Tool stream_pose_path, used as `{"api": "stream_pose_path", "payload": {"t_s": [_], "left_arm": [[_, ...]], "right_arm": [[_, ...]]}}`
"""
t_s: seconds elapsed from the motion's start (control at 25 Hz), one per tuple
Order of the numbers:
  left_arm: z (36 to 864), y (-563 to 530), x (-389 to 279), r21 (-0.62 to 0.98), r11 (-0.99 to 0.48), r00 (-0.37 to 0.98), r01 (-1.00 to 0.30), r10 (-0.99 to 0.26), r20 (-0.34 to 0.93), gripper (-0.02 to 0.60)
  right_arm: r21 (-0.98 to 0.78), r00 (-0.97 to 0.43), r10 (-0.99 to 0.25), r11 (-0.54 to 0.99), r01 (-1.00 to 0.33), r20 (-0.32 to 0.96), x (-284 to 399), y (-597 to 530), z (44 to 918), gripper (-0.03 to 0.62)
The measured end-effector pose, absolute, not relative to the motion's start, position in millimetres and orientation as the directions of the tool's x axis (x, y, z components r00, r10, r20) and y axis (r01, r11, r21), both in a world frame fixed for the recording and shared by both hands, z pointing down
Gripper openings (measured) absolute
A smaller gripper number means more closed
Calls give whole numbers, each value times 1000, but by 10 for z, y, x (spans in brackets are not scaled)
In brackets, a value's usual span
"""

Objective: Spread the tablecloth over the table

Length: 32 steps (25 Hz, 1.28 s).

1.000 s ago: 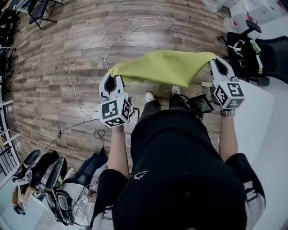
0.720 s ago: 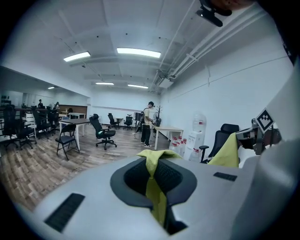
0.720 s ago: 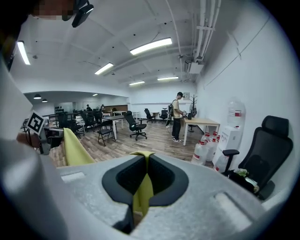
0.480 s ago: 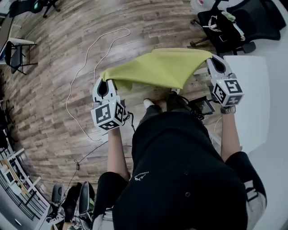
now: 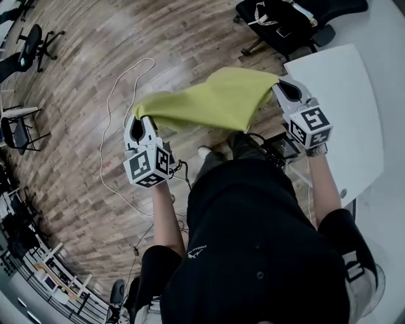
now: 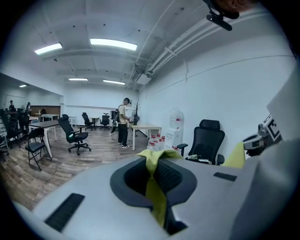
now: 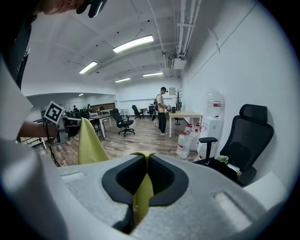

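The yellow-green fabric tablecloth [image 5: 212, 101] is held in the air to the left of the white rectangular table [image 5: 345, 114], above the wood-plank floor [image 5: 76, 158]. No part of it is laid on the table. One end of the cloth is pinched by the right gripper [image 5: 285, 88], positioned just beside the table's left edge. The jaws are pressed together on a fold of fabric. The opposite end is pinched in the same way by the left gripper [image 5: 139, 125], positioned well apart from the table. Between the two grippers the cloth is stretched with a slight sag. A black office chair [image 5: 285, 19] is located just beyond the table's far corner.
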<state>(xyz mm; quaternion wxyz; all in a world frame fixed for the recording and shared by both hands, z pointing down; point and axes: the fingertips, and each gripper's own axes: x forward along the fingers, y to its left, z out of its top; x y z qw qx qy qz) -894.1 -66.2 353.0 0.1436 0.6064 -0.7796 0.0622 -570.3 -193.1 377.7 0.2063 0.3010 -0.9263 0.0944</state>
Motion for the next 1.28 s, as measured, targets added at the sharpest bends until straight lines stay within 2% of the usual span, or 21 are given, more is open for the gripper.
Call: {"api": "stream_pose_path", "payload": {"t_s": [0.32,0.52,0.8,1.28], "left_arm": [[3337,-1227,-8563,30,280,-262,-960,-928,266,8],[3275,-1517,-8345,34,271,-255,-962,-935,249,8],[3323,-1992,-8039,41,172,-155,-984,-951,267,8],[3594,-2798,-7481,69,-37,57,-997,-948,313,8]], "right_arm": [[-74,-767,-504,815,-574,398,-5250,-2659,3725,9],[-60,-760,-535,802,-594,369,-5041,-2955,3618,9],[-82,-691,-638,712,-698,341,-4552,-3388,3539,9],[11,-503,-779,546,-837,374,-3623,-4099,3595,9]]}}
